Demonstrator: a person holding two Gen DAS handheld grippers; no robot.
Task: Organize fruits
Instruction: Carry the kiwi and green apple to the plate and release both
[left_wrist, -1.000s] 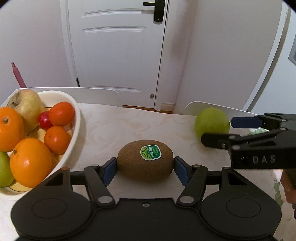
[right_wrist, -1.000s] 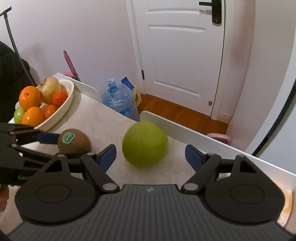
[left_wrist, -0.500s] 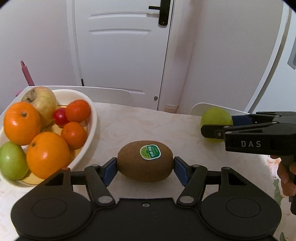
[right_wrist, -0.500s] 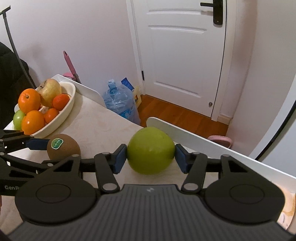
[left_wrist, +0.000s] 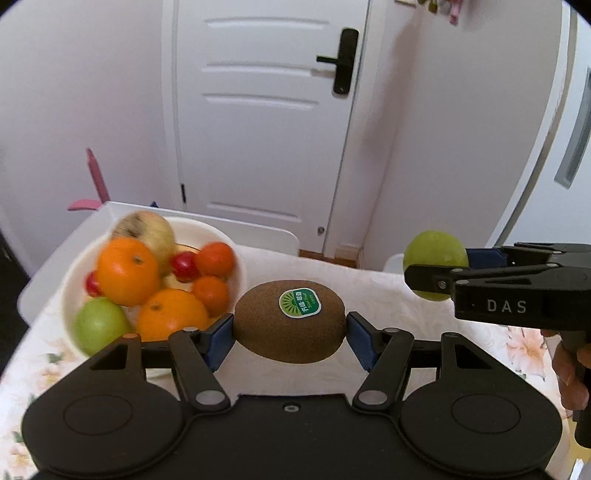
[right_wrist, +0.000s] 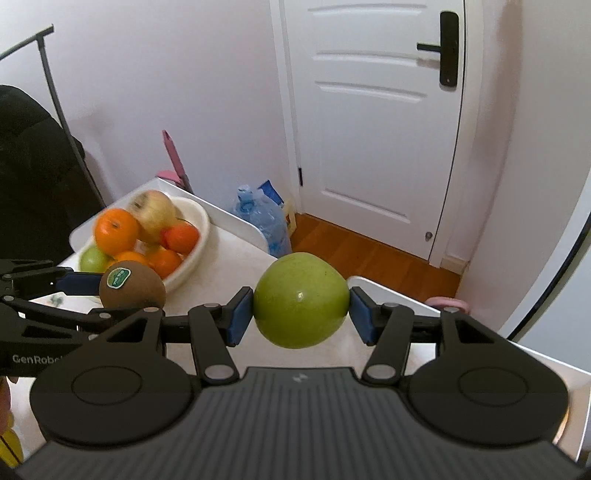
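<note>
Left gripper (left_wrist: 290, 328) pinches the kiwi (left_wrist: 290, 321); right gripper (right_wrist: 300, 309) pinches the apple (right_wrist: 300, 300). Either round fruit may slip from between the jaws.

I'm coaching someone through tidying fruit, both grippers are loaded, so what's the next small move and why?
Probably carry the left gripper, shut on the brown stickered kiwi, leftward over the white fruit bowl. The bowl sits close on that side, while the right gripper with the green apple is farther away.
</note>
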